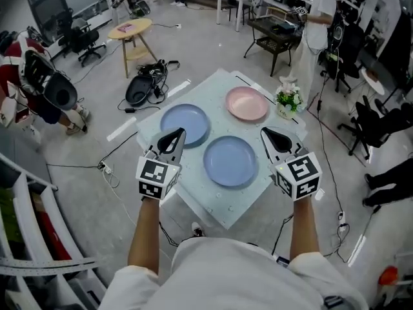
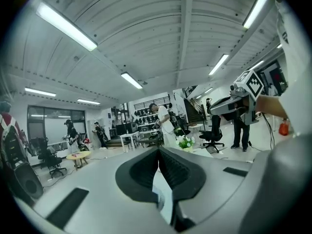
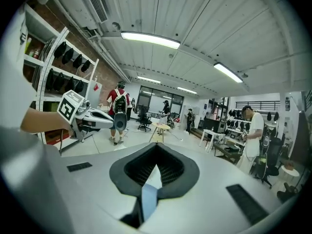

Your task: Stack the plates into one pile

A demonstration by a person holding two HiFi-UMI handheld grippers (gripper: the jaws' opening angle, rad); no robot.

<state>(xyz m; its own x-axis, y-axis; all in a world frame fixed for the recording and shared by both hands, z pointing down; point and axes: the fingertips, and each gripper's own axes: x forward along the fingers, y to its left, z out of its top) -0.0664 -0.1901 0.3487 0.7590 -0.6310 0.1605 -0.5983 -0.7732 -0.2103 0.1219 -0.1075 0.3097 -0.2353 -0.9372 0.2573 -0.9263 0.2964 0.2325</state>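
You wear a white short-sleeved shirt (image 1: 226,273); your left tongs (image 1: 177,135) and right tongs (image 1: 268,134) are black-tipped, with checkered marker cubes (image 1: 157,177).

You see blue plates (image 1: 184,123) (image 1: 231,161) and pink plate (image 1: 246,103): smooth matt plastic | tabletop (image 1: 218,88): pale, smooth, faint sheen | your fingers (image 2: 141,172): black, ribbed, rubbery, matt

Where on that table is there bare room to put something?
On the table, bare: the near corner below the near blue plate, and the far corner between the left blue plate and the pink plate. Crowded: the middle, and by the flower pot.
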